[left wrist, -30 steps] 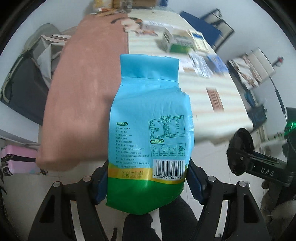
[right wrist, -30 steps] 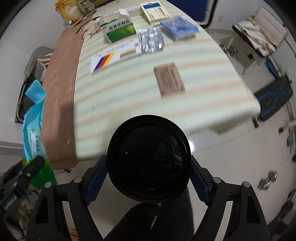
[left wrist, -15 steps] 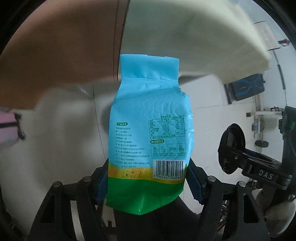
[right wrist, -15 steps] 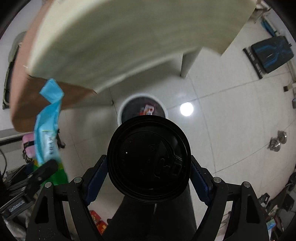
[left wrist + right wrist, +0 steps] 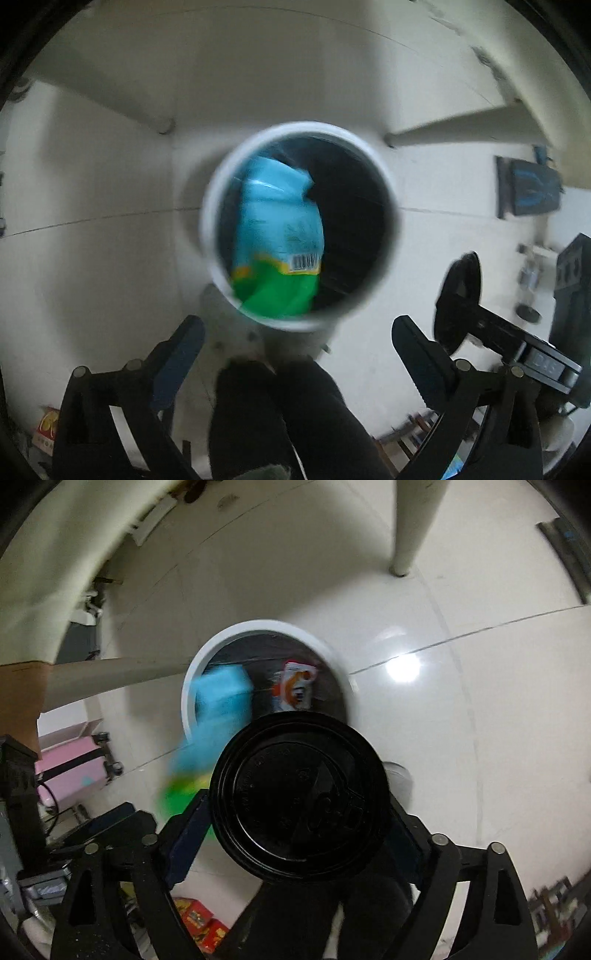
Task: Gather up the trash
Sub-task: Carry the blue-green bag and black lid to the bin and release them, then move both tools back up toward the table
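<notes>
My left gripper (image 5: 297, 328) points down over a white-rimmed bin (image 5: 214, 206) with a black liner. Its jaws are opening wide and nothing is between them. The blue and green snack bag (image 5: 280, 236) is loose and blurred, dropping into the bin's mouth. My right gripper (image 5: 297, 799) hangs over the same bin (image 5: 258, 626). A round black cup lid (image 5: 299, 797) stands between its fingers. Those jaws are opening, but the pads still touch the lid's rim. The falling bag (image 5: 221, 701) shows at the bin's left edge. An orange and white wrapper (image 5: 295, 690) lies inside.
The bin stands on pale floor tiles under the table, with a table leg (image 5: 406, 524) behind it. A pink suitcase (image 5: 70, 764) and red boxes (image 5: 199, 919) sit to the left. The person's dark trouser legs (image 5: 277, 424) are just below the grippers.
Both grippers came down from above the table to over the bin on the floor. The left gripper opened and the bag left it, falling into the bin. The lid stayed in the right gripper.
</notes>
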Motion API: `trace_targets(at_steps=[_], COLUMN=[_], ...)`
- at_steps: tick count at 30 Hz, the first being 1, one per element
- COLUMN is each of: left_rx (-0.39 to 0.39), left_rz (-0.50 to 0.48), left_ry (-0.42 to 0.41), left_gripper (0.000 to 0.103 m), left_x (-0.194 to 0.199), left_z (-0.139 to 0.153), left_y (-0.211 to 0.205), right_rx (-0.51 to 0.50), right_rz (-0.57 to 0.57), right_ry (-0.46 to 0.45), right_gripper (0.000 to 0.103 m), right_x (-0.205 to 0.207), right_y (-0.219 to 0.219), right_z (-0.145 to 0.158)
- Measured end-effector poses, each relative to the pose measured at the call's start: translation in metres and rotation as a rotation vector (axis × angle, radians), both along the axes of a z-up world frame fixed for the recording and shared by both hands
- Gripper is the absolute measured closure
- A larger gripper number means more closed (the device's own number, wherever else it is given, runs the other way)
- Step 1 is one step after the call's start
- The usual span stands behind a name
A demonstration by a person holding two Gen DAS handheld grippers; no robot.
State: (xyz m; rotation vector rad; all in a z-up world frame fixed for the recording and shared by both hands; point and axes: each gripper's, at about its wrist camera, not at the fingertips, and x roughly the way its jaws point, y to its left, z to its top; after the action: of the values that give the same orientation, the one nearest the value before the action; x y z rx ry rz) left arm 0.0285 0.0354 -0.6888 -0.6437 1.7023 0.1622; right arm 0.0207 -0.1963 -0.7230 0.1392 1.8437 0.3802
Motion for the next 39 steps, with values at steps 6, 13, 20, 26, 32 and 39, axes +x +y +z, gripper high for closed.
trace_targets(at_steps=[6, 13, 20, 26, 32, 39], left_rx=[0.202, 0.292, 0.321, 0.312, 0.305, 0.283], left_rz=[0.016, -0.014, -0.036, -0.026, -0.032, -0.044], left_ry=[0.002, 0.017, 0.009, -0.018, -0.049, -0.092], left_gripper=[0.000, 0.000, 0.000, 0.000, 0.000, 0.000], left_x=[-0.016, -0.031, -0.034, -0.039, -0.043, -0.049], left_z=[0.012, 0.048, 0.098, 0.137, 0.201, 0.283], left_y=[0.015, 0.009, -0.001, -0.009, -0.015, -0.019], right_rx=[-0.079, -0.190, -0.279, -0.279, -0.261, -0.239], right_rz=[0.040, 0.106, 0.129, 0.152, 0.160, 0.152], right_ry=[-0.043, -0.115, -0.166, -0.215, -0.257, -0.274], right_gripper=[0.003, 0.003, 0.003, 0.003, 0.003, 0.003], right_x=[-0.002, -0.007, -0.011, -0.016, -0.023, -0.033], right_y=[0.007, 0.016, 0.014, 0.015, 0.018, 0.019], right_z=[-0.015, 0.009, 0.066, 0.138, 0.220, 0.317])
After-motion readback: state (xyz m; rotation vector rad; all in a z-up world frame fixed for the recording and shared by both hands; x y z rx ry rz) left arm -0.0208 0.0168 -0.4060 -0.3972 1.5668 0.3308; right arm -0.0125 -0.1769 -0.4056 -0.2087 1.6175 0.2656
